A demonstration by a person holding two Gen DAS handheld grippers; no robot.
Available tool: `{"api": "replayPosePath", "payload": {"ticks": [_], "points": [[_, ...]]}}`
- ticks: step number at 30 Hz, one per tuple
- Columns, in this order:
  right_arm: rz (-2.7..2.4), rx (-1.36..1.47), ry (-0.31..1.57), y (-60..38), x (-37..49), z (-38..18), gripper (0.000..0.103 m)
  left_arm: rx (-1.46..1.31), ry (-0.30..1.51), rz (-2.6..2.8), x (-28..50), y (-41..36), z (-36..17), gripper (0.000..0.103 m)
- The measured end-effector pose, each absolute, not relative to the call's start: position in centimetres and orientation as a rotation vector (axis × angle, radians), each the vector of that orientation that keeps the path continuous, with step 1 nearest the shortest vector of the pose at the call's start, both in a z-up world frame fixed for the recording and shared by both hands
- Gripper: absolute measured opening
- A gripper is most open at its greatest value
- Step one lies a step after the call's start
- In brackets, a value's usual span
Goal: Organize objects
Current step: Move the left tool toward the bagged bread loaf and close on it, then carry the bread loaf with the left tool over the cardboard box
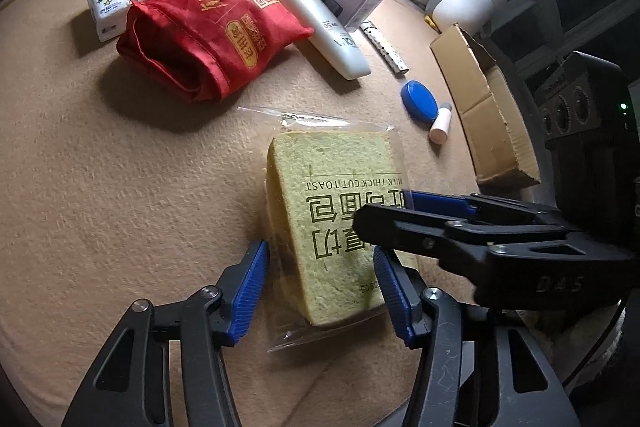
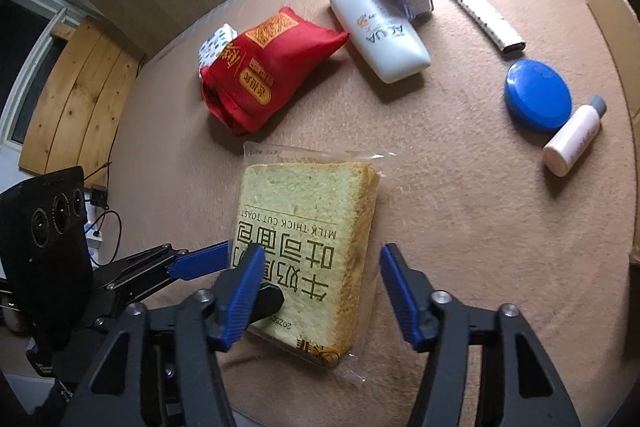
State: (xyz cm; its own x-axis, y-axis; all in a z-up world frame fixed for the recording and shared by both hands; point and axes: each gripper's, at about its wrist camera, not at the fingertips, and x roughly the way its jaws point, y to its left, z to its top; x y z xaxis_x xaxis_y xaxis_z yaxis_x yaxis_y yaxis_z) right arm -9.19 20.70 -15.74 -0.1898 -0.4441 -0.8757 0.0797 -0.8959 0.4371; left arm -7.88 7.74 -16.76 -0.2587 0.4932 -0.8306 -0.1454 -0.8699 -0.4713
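Jaws on both grippers part-open, straddling the packaged toast [image 1: 340, 227], no pad clearly pressing. Left gripper [image 1: 320, 291] and right gripper [image 2: 316, 291] flank it flat on the beige mat [image 1: 120, 187], probably lining up a two-handed lift toward the cardboard box [image 1: 492, 115].

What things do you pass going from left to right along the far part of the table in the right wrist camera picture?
Red bag → white bottle with the blue cap → long white lighter → round blue lid → small pink bottle.
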Motion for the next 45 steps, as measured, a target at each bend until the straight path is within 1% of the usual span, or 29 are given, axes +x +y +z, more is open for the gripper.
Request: {"api": "replayPosePath", "payload": {"ticks": [4,6,12,17,25,33,45], "points": [[-2.131,1.732,-0.414,20.7,-9.2,-15.7,0.05,-1.593,-0.426,2.17,-7.8,7.8,-16.8,0.058],[-2.125,1.725,-0.407,20.6,-9.2,-15.6,0.046,-1.59,-0.428,2.173,-7.8,7.9,-16.7,0.058],[-2.135,1.716,-0.405,20.5,-9.2,-15.1,0.044,-1.57,-0.398,2.204,-7.4,8.3,-16.2,0.056],[-2.174,1.681,-0.397,21.1,-8.6,-14.1,0.043,-1.545,-0.403,2.219,-7.4,8.6,-15.2,0.055],[-2.283,1.59,-0.435,23.8,-8.5,-10.6,0.043,-1.45,-0.354,2.24,-8.5,11.1,-11.5,0.055],[-2.419,1.517,-0.485,28.8,-8.4,-7.4,0.043,-1.35,-0.283,2.213,-10.5,16.5,-8.4,0.055],[-2.602,1.501,-0.561,40.0,-8.1,-5.5,0.043,-1.276,-0.195,2.115,-14.4,28.7,-6.7,0.055]]}}
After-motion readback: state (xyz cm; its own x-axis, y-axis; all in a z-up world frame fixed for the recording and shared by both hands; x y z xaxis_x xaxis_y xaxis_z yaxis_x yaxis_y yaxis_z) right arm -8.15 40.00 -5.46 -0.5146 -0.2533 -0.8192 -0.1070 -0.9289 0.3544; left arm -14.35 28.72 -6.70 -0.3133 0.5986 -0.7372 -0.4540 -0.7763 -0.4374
